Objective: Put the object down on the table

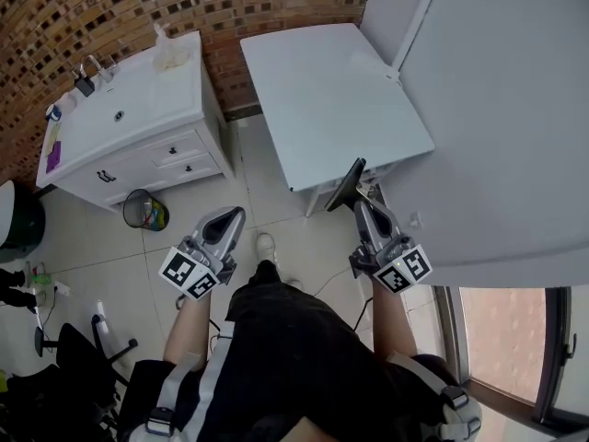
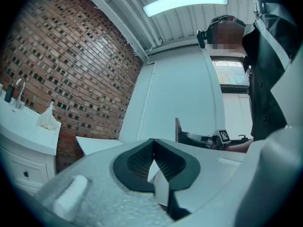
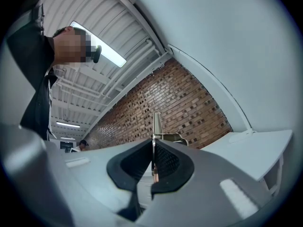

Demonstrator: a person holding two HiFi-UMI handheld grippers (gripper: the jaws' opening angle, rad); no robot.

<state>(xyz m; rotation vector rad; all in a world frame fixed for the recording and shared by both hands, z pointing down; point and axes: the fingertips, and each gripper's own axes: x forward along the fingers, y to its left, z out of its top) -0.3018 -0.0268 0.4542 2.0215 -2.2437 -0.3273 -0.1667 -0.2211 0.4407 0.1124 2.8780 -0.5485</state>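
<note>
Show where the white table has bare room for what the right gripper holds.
All the white table top is bare, from the brick wall to its near edge by the right gripper, shut on a thin dark piece. The sink counter has clutter along its edges.

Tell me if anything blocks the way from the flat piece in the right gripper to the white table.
Nothing visible does. The right gripper holds the flat piece by the near edge of the white table, whose top shows nothing on it.
</note>
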